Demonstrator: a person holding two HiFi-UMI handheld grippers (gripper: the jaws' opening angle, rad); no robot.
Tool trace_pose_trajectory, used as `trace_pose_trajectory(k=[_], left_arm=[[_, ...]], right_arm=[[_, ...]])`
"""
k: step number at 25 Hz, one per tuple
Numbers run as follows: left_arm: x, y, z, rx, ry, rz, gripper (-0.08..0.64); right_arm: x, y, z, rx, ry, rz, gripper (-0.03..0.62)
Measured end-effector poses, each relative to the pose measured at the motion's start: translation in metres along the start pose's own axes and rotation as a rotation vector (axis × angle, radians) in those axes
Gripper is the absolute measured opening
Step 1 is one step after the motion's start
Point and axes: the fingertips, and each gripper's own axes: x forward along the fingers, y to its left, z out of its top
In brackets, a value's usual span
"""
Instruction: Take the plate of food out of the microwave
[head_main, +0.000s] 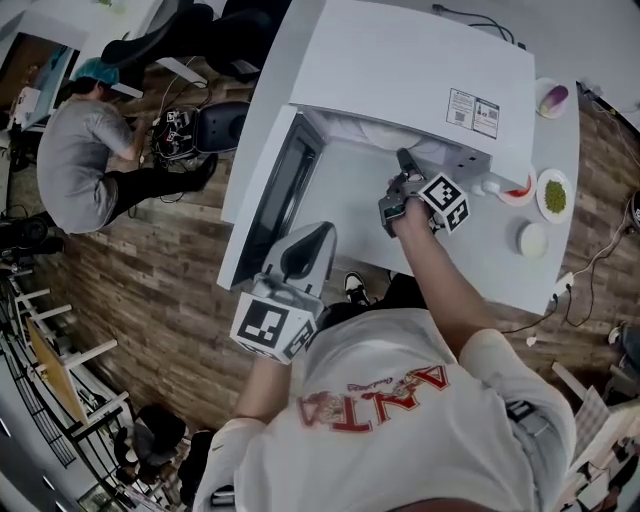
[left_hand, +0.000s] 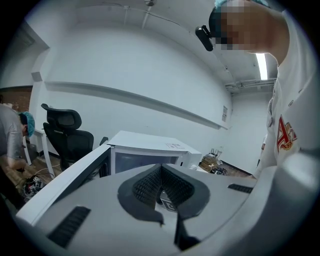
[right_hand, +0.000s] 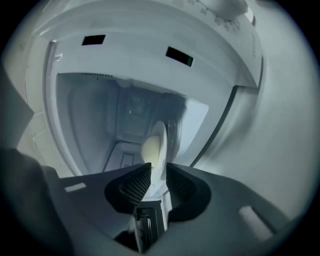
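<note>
The white microwave (head_main: 400, 70) stands on a white table with its door (head_main: 262, 200) swung open to the left. My right gripper (head_main: 405, 165) reaches into the cavity mouth. In the right gripper view the white plate (right_hand: 161, 145) shows edge-on with a pale yellow piece of food (right_hand: 150, 147) on it. Its rim sits between the pads of the right gripper (right_hand: 157, 172), which is shut on it. My left gripper (head_main: 310, 235) hangs by the open door. The left gripper (left_hand: 161, 167) is shut and holds nothing, and it faces the microwave (left_hand: 145, 150).
Right of the microwave on the table (head_main: 500, 270) are a small plate with a purple item (head_main: 552, 98), a plate of green food (head_main: 555, 195) and a white dish (head_main: 533, 240). A person (head_main: 85, 150) crouches on the wooden floor at the left, near an office chair (head_main: 220, 125).
</note>
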Motion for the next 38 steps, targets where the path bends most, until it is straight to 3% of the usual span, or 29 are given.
trace_pose_trajectory(k=[13,27,38], left_arm=[[-0.003,0.004,-0.003,-0.013,0.011,0.003,0.009],[-0.002,-0.002,-0.007,-0.009,0.021,-0.048,0.009],[-0.005,0.008,-0.009,-0.024,0.022,-0.015,0.009]], right_arm=[[0.021,-0.01,-0.004,0.026,0.02,-0.039,0.051],[-0.002,-0.013,-0.004,0.066,0.018,-0.01,0.021],[0.011,-0.013,-0.001,0.103,-0.005,0.042,0.023]])
